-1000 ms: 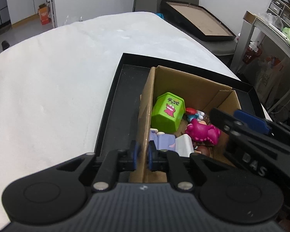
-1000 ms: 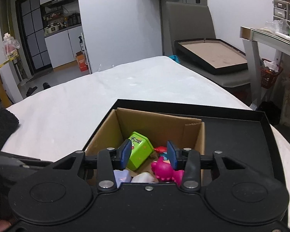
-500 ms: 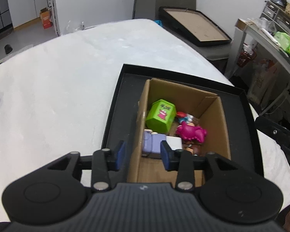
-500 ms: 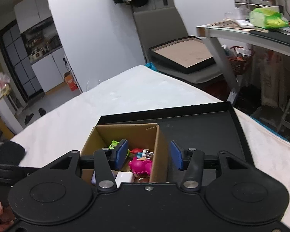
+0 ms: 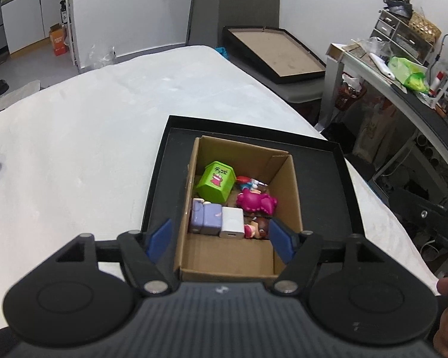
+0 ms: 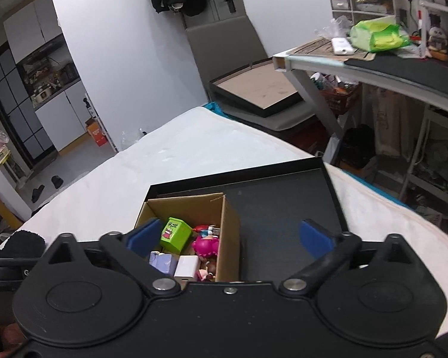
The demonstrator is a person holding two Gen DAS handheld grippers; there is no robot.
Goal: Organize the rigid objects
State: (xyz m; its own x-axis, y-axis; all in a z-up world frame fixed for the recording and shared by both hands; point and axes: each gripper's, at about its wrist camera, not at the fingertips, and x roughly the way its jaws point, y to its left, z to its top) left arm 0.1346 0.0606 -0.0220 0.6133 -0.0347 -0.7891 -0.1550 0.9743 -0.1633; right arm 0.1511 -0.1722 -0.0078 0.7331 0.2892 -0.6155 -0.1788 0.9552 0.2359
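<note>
The cardboard box sits in the left half of a black tray on the white bed, holding a green tub at 11 o'clock, a pink figure at 2, and a purple block beside a white cube near centre. These look like hard, light plastic, probably slick; the box walls seem thin and bendable, so a pinch near a corner looks safest. The left gripper and the right gripper are both spread wide, holding nothing.
</note>
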